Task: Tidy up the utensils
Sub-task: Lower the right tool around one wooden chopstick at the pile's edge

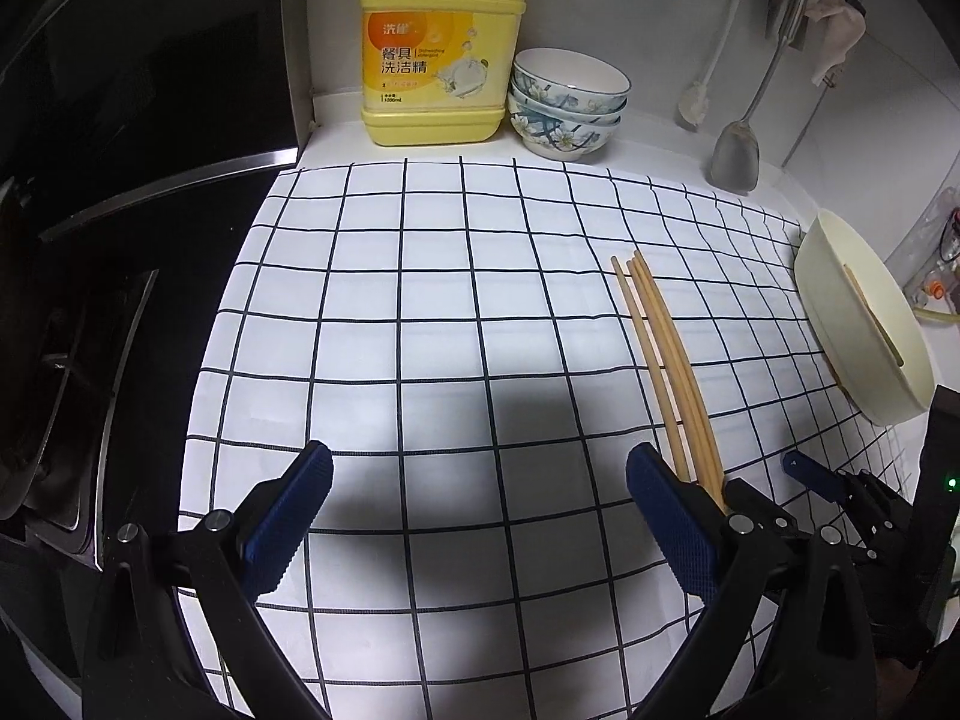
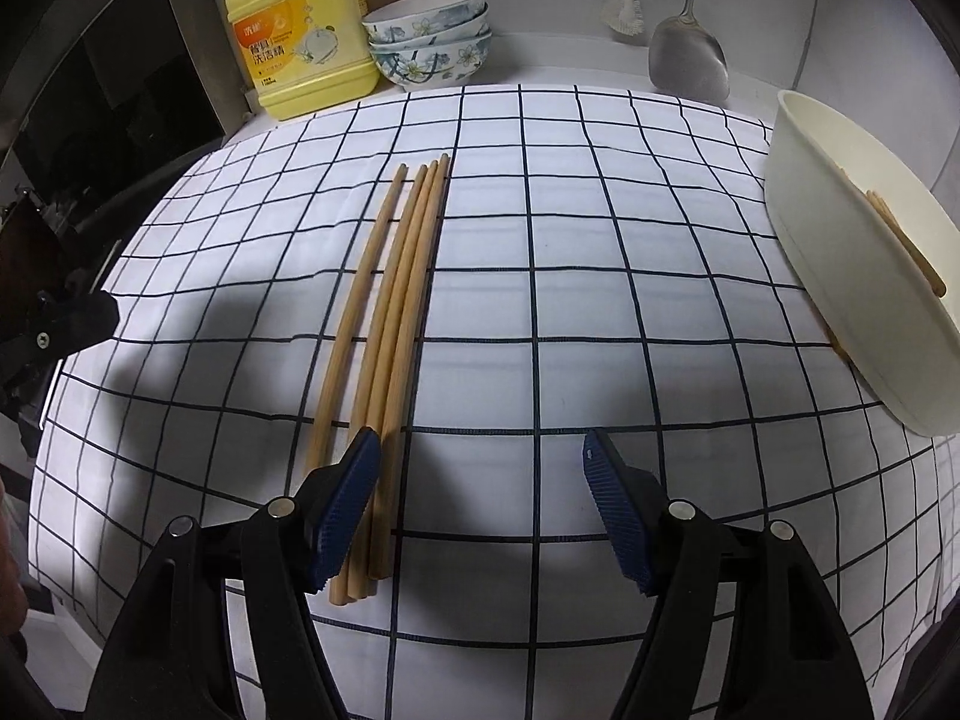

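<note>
Several wooden chopsticks lie side by side on the white checked cloth; they also show in the left wrist view. A cream oval container at the right holds a few more chopsticks; it shows in the left wrist view too. My right gripper is open and empty, its left finger over the chopsticks' near ends. My left gripper is open and empty over bare cloth, left of the chopsticks. The right gripper shows at the left view's right edge.
A yellow detergent jug and stacked flowered bowls stand at the back. A metal spatula and a white brush hang on the wall. A dark stove lies left of the cloth.
</note>
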Available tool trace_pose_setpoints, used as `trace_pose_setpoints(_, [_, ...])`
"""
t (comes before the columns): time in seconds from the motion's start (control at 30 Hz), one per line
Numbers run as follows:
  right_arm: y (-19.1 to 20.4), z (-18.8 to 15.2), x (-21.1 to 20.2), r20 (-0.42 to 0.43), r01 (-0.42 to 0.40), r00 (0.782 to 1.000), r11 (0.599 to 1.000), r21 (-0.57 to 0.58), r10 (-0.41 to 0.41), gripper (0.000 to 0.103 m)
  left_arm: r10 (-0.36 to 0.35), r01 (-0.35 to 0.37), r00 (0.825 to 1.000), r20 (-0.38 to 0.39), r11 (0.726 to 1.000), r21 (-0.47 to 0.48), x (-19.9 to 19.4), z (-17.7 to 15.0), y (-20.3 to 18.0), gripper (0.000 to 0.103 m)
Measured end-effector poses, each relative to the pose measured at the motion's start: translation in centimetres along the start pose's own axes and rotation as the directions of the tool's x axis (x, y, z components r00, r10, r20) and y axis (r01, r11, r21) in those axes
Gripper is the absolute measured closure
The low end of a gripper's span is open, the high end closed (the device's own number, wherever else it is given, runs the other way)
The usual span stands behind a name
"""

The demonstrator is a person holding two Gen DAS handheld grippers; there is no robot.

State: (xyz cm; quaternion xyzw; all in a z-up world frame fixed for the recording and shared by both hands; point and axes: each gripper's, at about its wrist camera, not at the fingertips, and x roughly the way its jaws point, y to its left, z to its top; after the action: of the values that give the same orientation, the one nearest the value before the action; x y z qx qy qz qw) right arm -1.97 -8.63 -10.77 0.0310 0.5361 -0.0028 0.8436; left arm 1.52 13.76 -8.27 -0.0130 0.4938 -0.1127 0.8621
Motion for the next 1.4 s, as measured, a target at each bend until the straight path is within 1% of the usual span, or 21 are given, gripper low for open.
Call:
trace_pose_setpoints(0.13, [0.0, -0.1, 0.1, -0.001, 0.008, 1.000, 1.000, -0.003, -0.008, 0.036, -0.001, 0.001, 1.000, -0.003, 1.000, -0.002, 0.1, 0.0, 0.2, 0.007])
trace_pose_setpoints(0.33, [0.7, -0.2, 0.1, 0.003, 0.023, 1.000, 0.999, -0.043, -0.023, 0.036, -0.008, 0.008, 1.000, -0.004, 1.000, 0.001, 0.2, -0.1, 0.2, 0.007])
trace_pose_setpoints(0.63, [1.1, -0.4, 0.5, -0.002, 0.045, 0.999, 0.995, -0.086, -0.046, 0.036, -0.020, 0.021, 1.000, -0.011, 1.000, 0.016, 0.9, -0.2, -0.8, 0.007])
trace_pose_setpoints(1.03, [-1.6, 0.6, 0.9, 0.022, 0.070, 0.997, 0.995, -0.074, -0.068, 0.036, -0.073, 0.073, 0.997, -0.007, 0.994, 0.086, 2.7, -1.0, -4.0, 0.007])
trace_pose_setpoints(1.13, [-2.6, 1.1, 1.1, 0.025, 0.071, 0.997, 0.995, -0.067, -0.069, 0.036, -0.063, 0.066, 0.998, -0.024, 0.992, 0.111, 3.6, -1.4, -5.1, 0.007])
trace_pose_setpoints(1.27, [-3.8, 1.7, 1.3, 0.022, 0.070, 0.997, 0.996, -0.055, -0.068, 0.036, -0.066, 0.071, 0.997, -0.045, 0.990, 0.119, 4.3, -1.7, -5.9, 0.007])
trace_pose_setpoints(1.4, [-4.2, 2.0, 1.3, 0.021, 0.063, 0.998, 0.997, -0.054, -0.062, 0.036, -0.053, 0.061, 0.996, -0.067, 0.991, 0.122, 5.0, -1.8, -6.4, 0.007])
